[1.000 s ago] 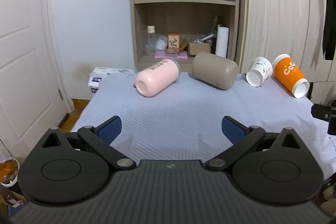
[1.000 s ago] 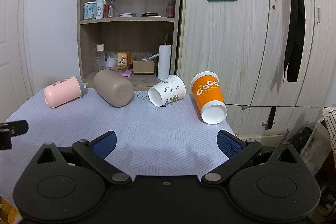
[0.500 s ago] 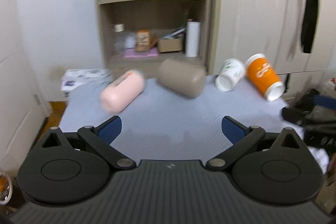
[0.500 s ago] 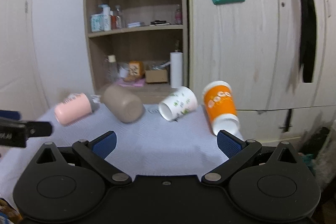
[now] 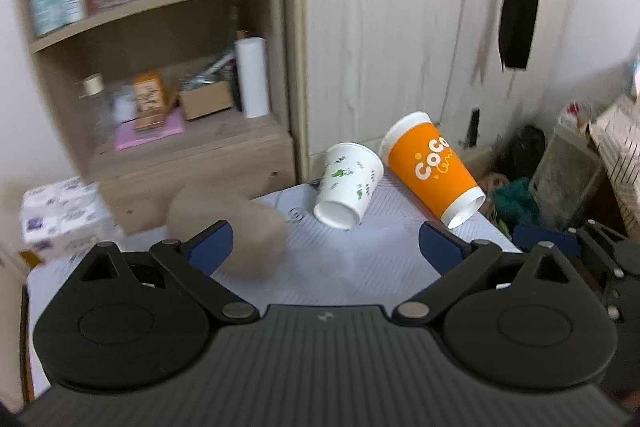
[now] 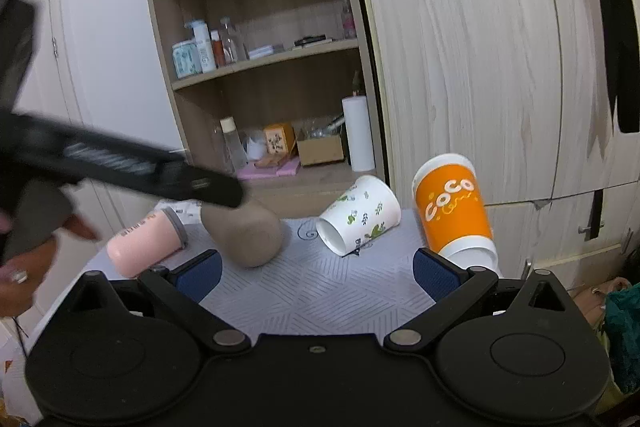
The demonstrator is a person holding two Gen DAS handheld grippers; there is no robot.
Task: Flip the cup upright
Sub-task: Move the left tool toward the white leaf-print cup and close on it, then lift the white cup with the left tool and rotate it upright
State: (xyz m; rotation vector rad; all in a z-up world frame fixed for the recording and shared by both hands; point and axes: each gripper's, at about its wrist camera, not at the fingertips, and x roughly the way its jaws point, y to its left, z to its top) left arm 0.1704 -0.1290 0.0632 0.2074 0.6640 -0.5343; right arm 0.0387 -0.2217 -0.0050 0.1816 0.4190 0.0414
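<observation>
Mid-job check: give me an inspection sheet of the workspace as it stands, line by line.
Surface: table under a pale patterned cloth.
Job's things: pink cup, tan cup, white leaf-print cup and orange cup, all on their sides.
Clutter: nothing seen on the table besides the cups.
Grippers: left gripper open, empty; right gripper open, empty.
Cables: nothing seen.
Surroundings: shelf unit with bottles and a box; wardrobe with a black ribbon.

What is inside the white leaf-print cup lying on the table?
Nothing visible: the white leaf-print cup lies on its side on the patterned tablecloth, mouth toward the camera, showing a bare white interior. Its deepest part is shadowed, so the bottom cannot be fully checked.
</observation>
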